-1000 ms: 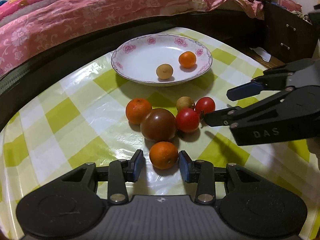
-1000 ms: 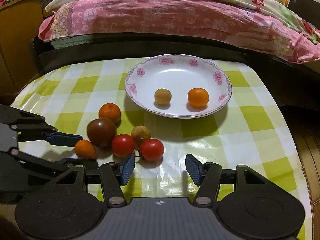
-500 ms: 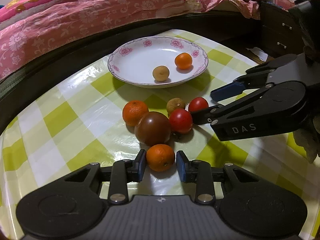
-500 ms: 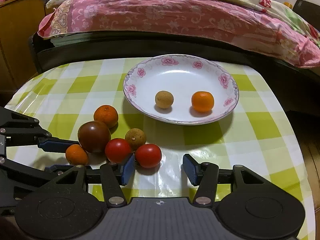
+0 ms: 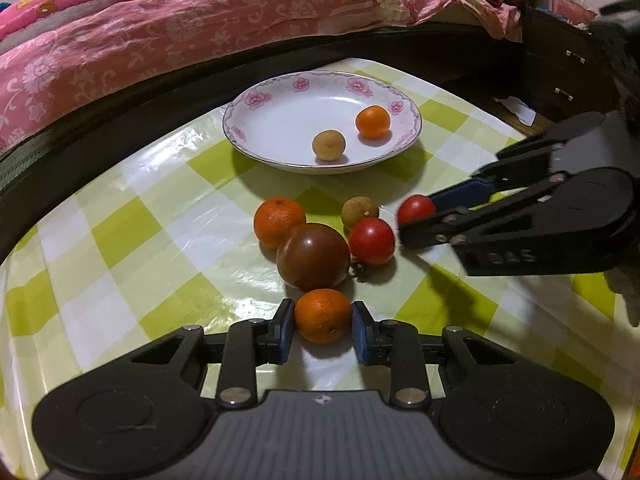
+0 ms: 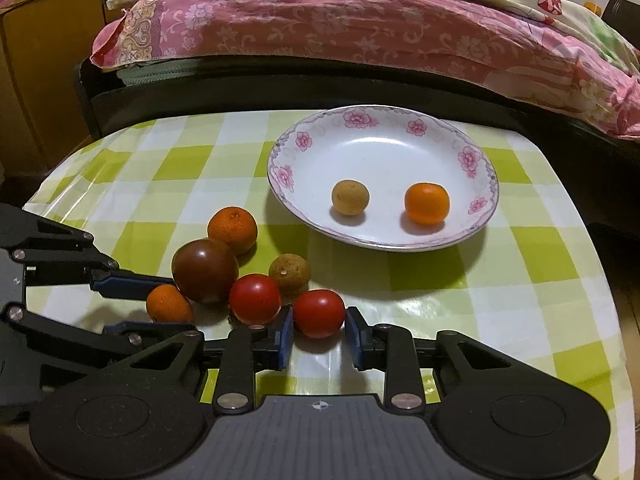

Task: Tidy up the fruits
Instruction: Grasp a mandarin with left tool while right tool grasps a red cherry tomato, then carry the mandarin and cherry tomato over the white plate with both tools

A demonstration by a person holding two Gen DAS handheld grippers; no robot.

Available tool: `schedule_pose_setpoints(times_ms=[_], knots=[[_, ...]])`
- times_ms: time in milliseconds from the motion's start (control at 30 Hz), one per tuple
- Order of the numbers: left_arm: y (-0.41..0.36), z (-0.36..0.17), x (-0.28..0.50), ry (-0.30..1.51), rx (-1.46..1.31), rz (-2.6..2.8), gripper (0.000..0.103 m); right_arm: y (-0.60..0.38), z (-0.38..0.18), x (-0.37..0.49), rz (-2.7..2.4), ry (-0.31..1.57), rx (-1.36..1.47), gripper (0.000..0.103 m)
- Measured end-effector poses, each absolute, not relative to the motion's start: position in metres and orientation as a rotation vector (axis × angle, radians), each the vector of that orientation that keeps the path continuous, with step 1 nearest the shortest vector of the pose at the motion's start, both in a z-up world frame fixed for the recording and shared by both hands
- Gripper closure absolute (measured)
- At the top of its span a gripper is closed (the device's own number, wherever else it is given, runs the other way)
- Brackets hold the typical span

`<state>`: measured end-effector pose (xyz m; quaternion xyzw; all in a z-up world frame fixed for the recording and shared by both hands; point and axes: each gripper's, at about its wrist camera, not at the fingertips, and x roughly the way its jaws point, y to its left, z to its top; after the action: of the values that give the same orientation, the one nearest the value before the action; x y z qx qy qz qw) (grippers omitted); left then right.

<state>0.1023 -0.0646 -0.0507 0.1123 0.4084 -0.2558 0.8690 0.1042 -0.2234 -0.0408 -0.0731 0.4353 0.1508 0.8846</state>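
Observation:
My left gripper (image 5: 323, 325) is shut on a small orange (image 5: 323, 315) that rests on the table. My right gripper (image 6: 319, 330) is shut on a red tomato (image 6: 319, 313), also on the table. Beside them lie a dark brown tomato (image 5: 313, 256), another orange (image 5: 279, 222), a second red tomato (image 5: 372, 241) and a brown longan (image 5: 359, 210). The white flowered plate (image 5: 280, 100) behind holds a longan (image 5: 328, 145) and an orange (image 5: 373, 121). In the right wrist view the left gripper (image 6: 148, 304) comes in from the left.
The table has a green and white checked cloth (image 5: 132, 224). A bed with pink bedding (image 6: 320, 20) runs along the far side. Dark drawers (image 5: 568, 72) stand at the right. The table's right edge (image 6: 600, 280) drops off beside the plate.
Both grippers moved forward and closed: the left one's pads now press the small orange, the right one's pads now press the red tomato.

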Motion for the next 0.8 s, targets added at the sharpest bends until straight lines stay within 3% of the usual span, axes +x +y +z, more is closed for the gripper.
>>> schedule_pose_setpoints(times_ms=[467, 800], knots=[[-0.063, -0.053, 0.096, 0.817, 0.279, -0.554, 0.065, -0.222, -0.041, 0.094, 0.331, 0.915, -0.203, 0.075], [-0.058, -0.054, 0.098, 0.831, 0.238, -0.533, 0.058, -0.221, -0.041, 0.091, 0.326, 0.907, -0.215, 0.076]])
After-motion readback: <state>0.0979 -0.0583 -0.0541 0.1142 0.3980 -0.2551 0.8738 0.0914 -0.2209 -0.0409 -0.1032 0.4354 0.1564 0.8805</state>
